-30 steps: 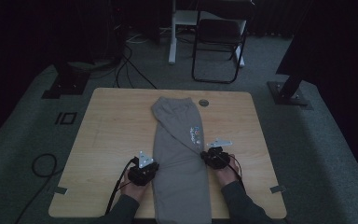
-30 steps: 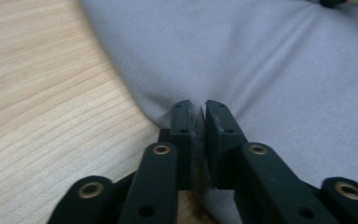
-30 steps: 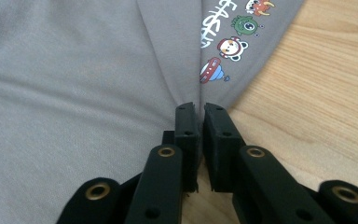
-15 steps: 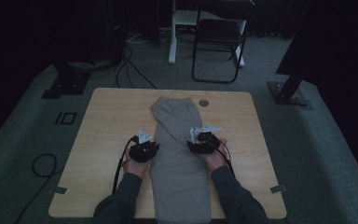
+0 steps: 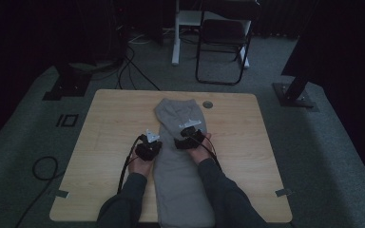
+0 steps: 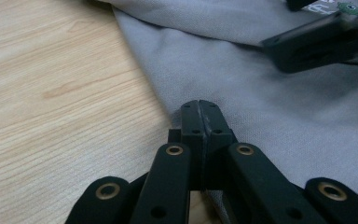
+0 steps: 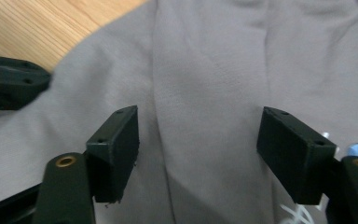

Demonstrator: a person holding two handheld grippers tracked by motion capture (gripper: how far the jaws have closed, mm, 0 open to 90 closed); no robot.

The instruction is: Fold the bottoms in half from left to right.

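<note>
I see trousers [image 5: 178,156] lying lengthwise mid-table [image 5: 109,137], my left gripper [image 5: 148,148] at their left edge, my right gripper [image 5: 188,138] on them, chair [image 5: 223,42] beyond the far edge.

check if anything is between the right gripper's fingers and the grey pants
Nothing visible. The right gripper hangs open right over the grey pants, with bare fabric between its fingers. The left gripper sits shut at the fabric's edge, off to the side.

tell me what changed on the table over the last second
Both hands slid up the grey trousers away from the person. The left gripper has just closed at the cloth's left edge; whether it pinches fabric is unclear. The right gripper has just been opening and its fingers stand apart over the cloth. The trousers and table stayed put.
</note>
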